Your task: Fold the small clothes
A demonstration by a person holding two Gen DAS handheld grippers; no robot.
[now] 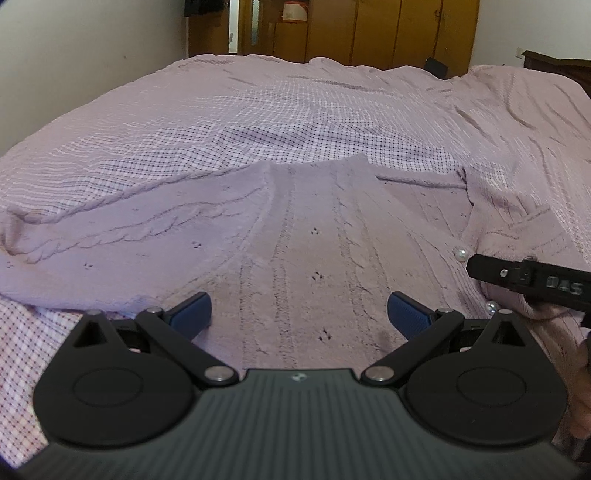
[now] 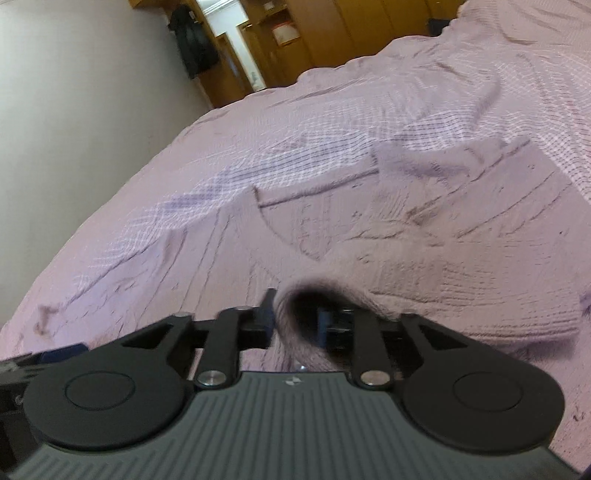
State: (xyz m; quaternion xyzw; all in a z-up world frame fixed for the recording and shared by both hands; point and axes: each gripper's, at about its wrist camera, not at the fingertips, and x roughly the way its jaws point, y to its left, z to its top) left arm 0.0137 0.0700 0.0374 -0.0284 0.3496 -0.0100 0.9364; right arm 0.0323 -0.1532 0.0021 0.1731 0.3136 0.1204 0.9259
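One pink knit sweater (image 1: 295, 236) lies flat on the bed (image 1: 258, 110). The left hand-held gripper (image 1: 299, 314) hangs wide open over the sweater, holding nothing. Only the right view shows the sleeve cuff (image 2: 314, 295) hanging between the right hand-held gripper (image 2: 295, 317) fingers, which tilt down; I cannot tell if they pinch it.

You face a wide bed (image 1: 295, 110) covered by a pink checked bedspread (image 1: 258, 129) that wrinkles toward two o'clock. At twelve o'clock, wooden wardrobes (image 1: 369, 29) line the far side of the room, with a bright doorway (image 1: 233, 26) at eleven o'clock. A plain pale wall (image 1: 92, 48) runs along at ten o'clock, with dark clothing (image 2: 194, 40) hanging near the doorway.
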